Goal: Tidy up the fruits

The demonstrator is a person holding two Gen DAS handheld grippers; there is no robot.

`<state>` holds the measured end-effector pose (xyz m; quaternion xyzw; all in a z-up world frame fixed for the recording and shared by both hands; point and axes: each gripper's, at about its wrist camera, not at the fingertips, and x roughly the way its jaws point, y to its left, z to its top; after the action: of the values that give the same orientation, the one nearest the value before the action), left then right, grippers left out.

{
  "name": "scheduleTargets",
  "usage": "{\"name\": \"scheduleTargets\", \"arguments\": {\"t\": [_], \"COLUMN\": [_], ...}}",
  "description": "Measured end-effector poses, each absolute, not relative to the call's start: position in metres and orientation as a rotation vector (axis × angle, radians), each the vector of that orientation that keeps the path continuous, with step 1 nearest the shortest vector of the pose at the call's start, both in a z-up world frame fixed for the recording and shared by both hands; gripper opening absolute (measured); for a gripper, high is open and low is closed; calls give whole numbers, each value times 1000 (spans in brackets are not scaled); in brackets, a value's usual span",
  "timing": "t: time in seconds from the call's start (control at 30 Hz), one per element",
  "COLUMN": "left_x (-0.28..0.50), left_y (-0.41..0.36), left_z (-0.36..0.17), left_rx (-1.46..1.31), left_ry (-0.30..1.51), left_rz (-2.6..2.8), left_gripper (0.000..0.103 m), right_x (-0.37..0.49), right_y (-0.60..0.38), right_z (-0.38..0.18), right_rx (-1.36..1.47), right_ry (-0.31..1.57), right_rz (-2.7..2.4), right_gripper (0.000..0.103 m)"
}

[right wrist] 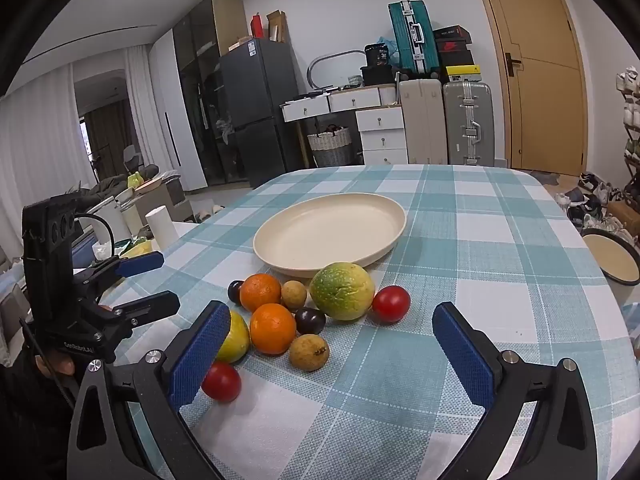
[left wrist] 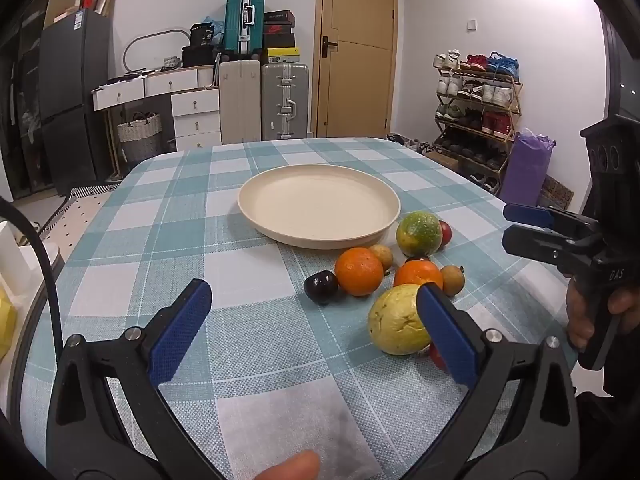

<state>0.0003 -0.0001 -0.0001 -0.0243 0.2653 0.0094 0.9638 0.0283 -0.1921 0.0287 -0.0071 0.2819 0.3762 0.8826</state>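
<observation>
A cream plate (left wrist: 320, 184) (right wrist: 320, 216) lies empty on the checked tablecloth. In front of it is a cluster of fruits: two oranges (left wrist: 359, 271) (right wrist: 273, 328), a green-yellow fruit (left wrist: 418, 233) (right wrist: 342, 290), a yellow fruit (left wrist: 396, 320) (right wrist: 236, 340), dark plums (left wrist: 320, 287) (right wrist: 310, 320), brown longans (right wrist: 309, 352), red tomatoes (right wrist: 391, 304). My left gripper (left wrist: 316, 312) is open and empty, just left of the yellow fruit. My right gripper (right wrist: 332, 332) is open and empty, close behind the cluster.
The table (left wrist: 248, 340) has a blue-white checked cloth. A second dish (right wrist: 612, 256) sits off the table's right edge. Suitcases, drawers, a fridge and a shoe rack (left wrist: 476, 112) stand behind. Each gripper shows in the other's view, the right gripper (left wrist: 536, 228) and the left gripper (right wrist: 148, 284).
</observation>
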Motion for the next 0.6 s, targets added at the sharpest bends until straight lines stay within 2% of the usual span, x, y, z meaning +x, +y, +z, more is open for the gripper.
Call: {"name": "scheduleTargets", "arguments": {"t": [0.6], "left_x": [0], "left_y": [1], "left_z": [-1], "left_rx": [-58], "left_ry": [528], "left_rz": [19], "left_gripper": [102], "right_x": [29], "right_y": [-192], "right_z": [28], "right_rx": [-12], "right_ry": [592], "right_rz": [781], "right_gripper": [103]}}
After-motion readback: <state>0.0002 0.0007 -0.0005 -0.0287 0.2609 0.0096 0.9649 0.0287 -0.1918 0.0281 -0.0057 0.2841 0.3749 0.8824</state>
